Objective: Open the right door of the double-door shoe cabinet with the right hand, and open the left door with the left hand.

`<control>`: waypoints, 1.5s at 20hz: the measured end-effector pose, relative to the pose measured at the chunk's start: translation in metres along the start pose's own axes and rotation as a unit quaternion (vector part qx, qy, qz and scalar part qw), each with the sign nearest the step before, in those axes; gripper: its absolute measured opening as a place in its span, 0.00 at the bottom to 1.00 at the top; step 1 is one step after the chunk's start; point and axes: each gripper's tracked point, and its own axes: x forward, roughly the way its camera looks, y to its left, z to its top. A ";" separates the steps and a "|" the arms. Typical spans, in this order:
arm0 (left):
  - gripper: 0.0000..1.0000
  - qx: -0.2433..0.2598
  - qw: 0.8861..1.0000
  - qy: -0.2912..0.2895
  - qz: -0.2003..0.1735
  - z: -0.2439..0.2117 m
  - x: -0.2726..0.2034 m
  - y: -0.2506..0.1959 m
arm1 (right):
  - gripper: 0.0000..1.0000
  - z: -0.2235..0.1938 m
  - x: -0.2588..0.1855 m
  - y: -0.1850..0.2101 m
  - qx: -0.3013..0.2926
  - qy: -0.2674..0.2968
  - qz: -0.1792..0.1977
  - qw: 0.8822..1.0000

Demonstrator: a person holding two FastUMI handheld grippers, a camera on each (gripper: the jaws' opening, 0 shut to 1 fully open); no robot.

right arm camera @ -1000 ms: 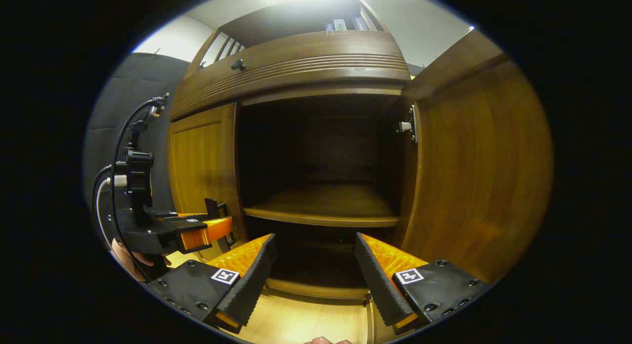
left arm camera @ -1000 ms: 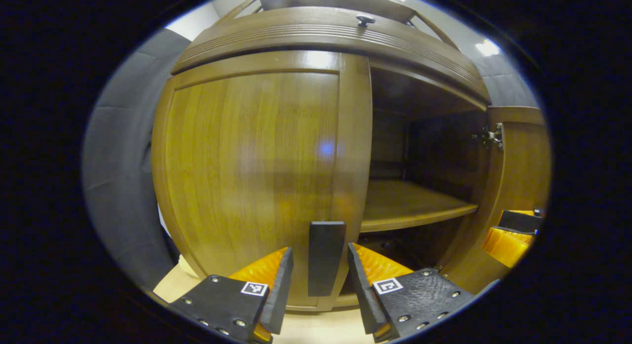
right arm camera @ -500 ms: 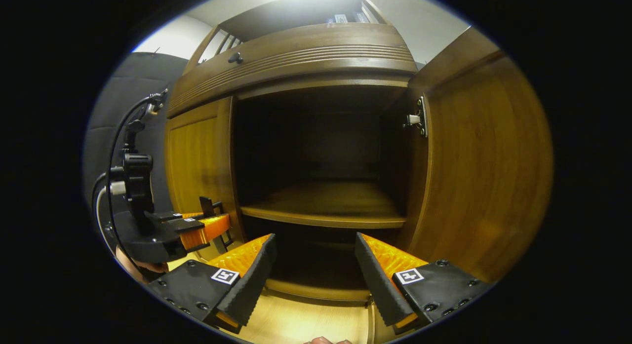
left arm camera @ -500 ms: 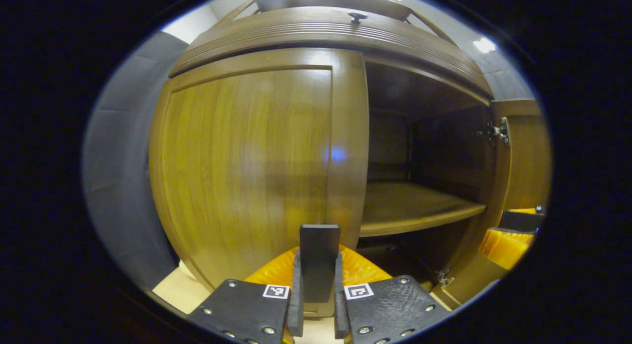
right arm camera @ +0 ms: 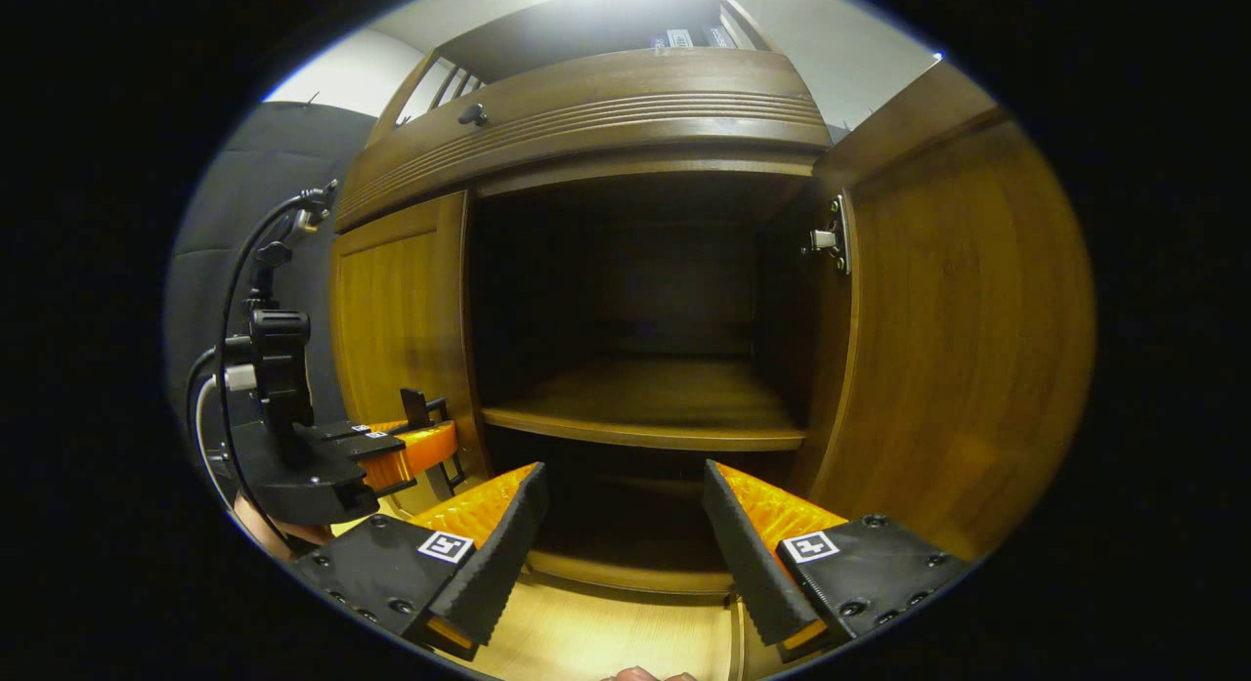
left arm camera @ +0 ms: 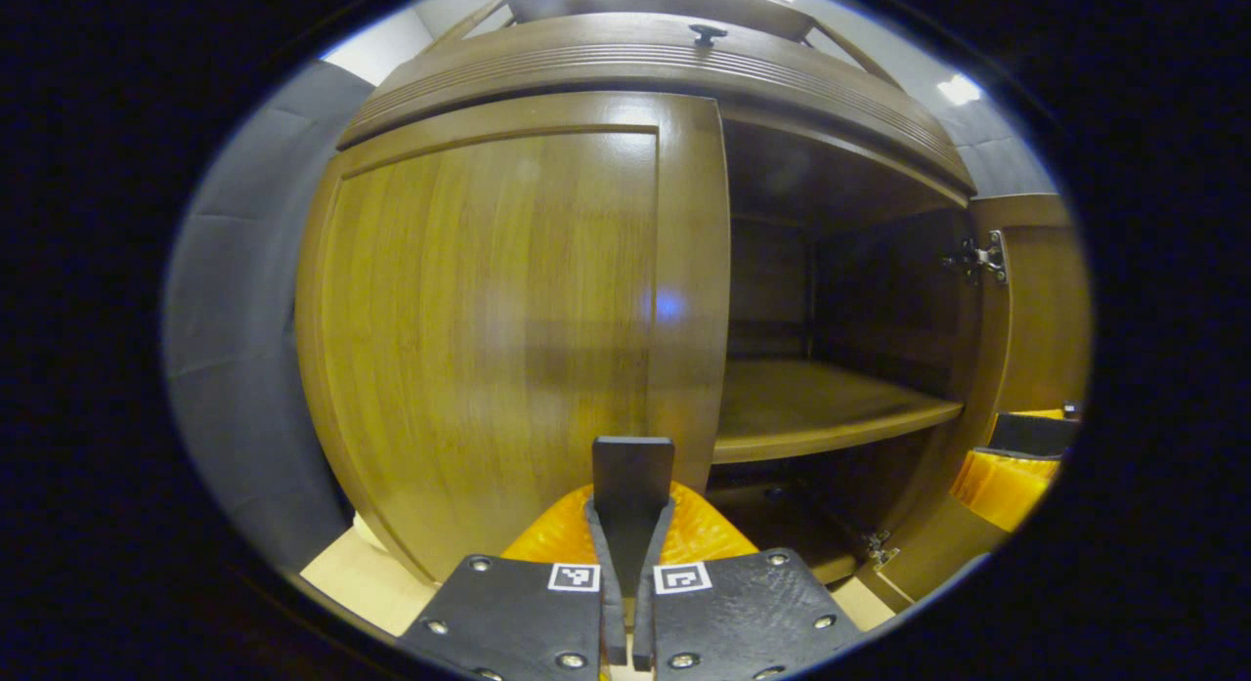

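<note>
Your left gripper [left arm camera: 630,554] is clamped on the dark handle [left arm camera: 632,486] of the left door [left arm camera: 489,319], both fingers pressed against its sides at 6 o'clock in the left gripper view. That door looks shut or nearly so, filling the view from 9 to 12 o'clock. In the right gripper view you see this same gripper [right arm camera: 415,446] at 8 o'clock, on the handle [right arm camera: 418,407] at the left door's [right arm camera: 401,310] lower edge.

Your right gripper [right arm camera: 625,554] is spread wide and holds nothing, pointing into the dark cabinet [right arm camera: 586,124]. The right door [right arm camera: 963,329] stands swung open at 3 o'clock, its hinge [right arm camera: 829,239] showing at the top. The shelf [right arm camera: 650,412] lies inside, just above your fingers.
</note>
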 end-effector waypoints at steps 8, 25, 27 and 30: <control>0.07 0.002 1.000 0.003 -0.012 -0.001 -0.023 0.002 | 0.97 -0.002 -0.017 0.005 0.004 -0.002 -0.005 1.000; 0.06 0.006 1.000 -0.005 -0.025 -0.008 -0.101 0.027 | 0.97 -0.019 -0.059 0.034 0.009 0.018 -0.007 1.000; 0.06 0.007 1.000 -0.006 -0.024 -0.008 -0.113 0.033 | 0.99 -0.019 -0.066 0.039 0.006 0.016 -0.008 1.000; 0.06 0.007 1.000 -0.008 -0.022 -0.010 -0.127 0.042 | 0.97 -0.017 -0.076 0.042 0.003 0.009 -0.014 1.000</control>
